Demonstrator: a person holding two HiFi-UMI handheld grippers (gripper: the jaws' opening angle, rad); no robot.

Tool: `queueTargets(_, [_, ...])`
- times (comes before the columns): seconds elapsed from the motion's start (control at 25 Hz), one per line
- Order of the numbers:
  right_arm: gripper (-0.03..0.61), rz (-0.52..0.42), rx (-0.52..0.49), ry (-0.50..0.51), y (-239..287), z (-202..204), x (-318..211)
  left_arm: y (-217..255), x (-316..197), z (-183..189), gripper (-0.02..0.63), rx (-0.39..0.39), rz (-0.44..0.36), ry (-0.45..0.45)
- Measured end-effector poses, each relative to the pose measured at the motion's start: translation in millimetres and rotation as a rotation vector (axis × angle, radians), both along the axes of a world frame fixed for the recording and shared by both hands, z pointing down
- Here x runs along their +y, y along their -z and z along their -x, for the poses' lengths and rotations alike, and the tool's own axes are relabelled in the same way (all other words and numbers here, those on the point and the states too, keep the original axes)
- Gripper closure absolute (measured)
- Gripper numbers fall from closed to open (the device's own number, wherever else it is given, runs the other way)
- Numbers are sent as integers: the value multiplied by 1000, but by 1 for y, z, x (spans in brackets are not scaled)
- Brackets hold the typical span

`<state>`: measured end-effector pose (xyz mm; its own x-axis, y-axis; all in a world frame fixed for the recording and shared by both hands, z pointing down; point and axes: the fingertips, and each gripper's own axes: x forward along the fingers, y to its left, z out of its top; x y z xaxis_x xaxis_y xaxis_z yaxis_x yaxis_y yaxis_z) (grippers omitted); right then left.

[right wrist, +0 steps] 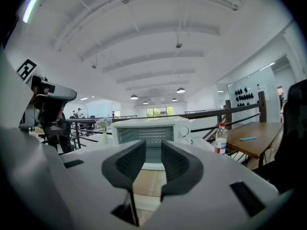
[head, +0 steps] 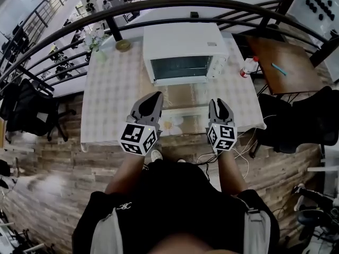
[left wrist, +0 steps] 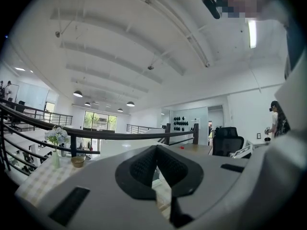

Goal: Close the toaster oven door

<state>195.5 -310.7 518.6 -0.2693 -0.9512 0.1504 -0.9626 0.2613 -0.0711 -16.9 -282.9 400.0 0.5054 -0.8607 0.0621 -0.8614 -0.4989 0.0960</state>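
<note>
A white toaster oven [head: 185,52] stands at the far middle of the table, with its glass door [head: 183,97] folded down flat toward me. My left gripper [head: 155,96] hovers at the door's left front corner, jaws shut and empty. To the door's right, my right gripper [head: 220,102] is open with nothing between its fingers. In the right gripper view the oven [right wrist: 151,131] lies straight ahead beyond the open gripper [right wrist: 153,150]. The left gripper view shows the shut gripper [left wrist: 156,150] tilted upward, and the oven is out of that view.
The table [head: 114,94] has a pale chequered cloth. A flower vase [head: 95,44] and a small bowl [head: 123,45] sit at its far left, a plastic bottle [head: 248,66] at its right edge. A dark railing [head: 159,7] curves behind; a brown table [head: 278,62] stands at right.
</note>
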Motion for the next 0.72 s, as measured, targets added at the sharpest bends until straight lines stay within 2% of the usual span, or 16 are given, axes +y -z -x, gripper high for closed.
queueTargets(0.44, [486,289,80,1,-126,-2,1,-11,-22,28,601,-8,27,28])
queueTargets(0.72, [471,431,114,-33,-186,-11,0,-15,-21,52,601,-13,39,66])
